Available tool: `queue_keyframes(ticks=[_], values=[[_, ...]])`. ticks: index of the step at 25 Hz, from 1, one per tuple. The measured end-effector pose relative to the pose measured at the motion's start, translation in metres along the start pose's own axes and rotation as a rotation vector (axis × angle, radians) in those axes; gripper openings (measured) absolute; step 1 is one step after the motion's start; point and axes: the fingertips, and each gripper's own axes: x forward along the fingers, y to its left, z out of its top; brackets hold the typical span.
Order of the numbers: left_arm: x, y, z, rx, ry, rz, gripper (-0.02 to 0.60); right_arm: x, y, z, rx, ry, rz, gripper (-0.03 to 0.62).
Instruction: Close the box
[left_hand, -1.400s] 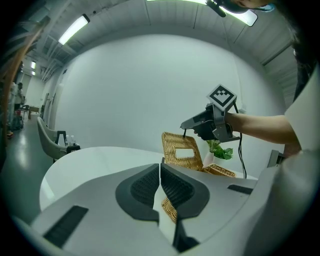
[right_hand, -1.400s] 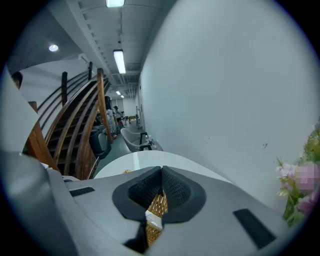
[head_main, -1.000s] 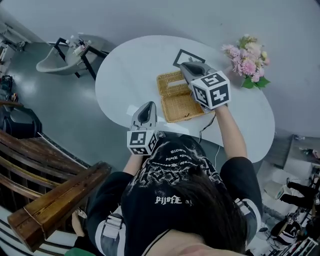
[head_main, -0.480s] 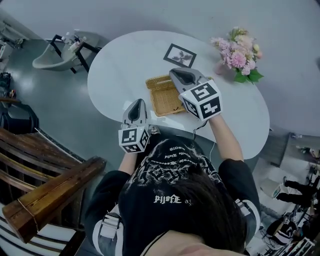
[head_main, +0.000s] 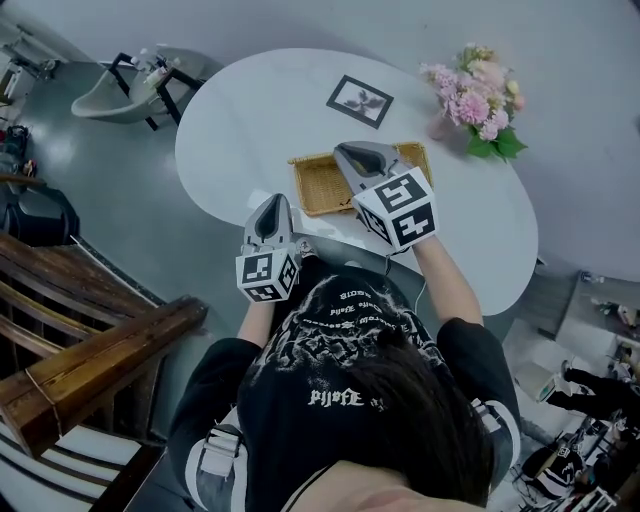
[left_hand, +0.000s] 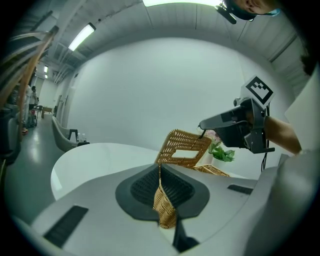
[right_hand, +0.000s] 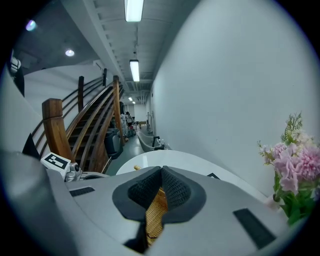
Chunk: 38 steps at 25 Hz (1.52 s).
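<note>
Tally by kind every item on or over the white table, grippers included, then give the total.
wicker box: 1
framed picture: 1
flower bunch: 1
grippers: 2, left gripper and right gripper
Total: 5

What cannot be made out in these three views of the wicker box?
Head view: the woven wicker box interior, covered by the right gripper.
Left gripper view: the box's contents, behind its raised slotted lid.
Right gripper view: nearly all the box, blocked by its own dark fingers.
Head view: the black-framed picture's image, too small.
</note>
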Motion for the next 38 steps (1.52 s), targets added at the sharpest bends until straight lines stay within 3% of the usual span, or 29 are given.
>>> queue_keyframes(ticks=[18,38], values=[[-0.022,-0.019,-0.011,-0.022,-0.026,0.123,0.028,-0.020,0.025,-0.043,-0.040,0.030,0.071,0.035],[-0.033,-0.047,-0.034,-0.004,0.012,0.144,0.028,-0.025,0.037,-0.097,-0.017,0.097,0.116,0.035]])
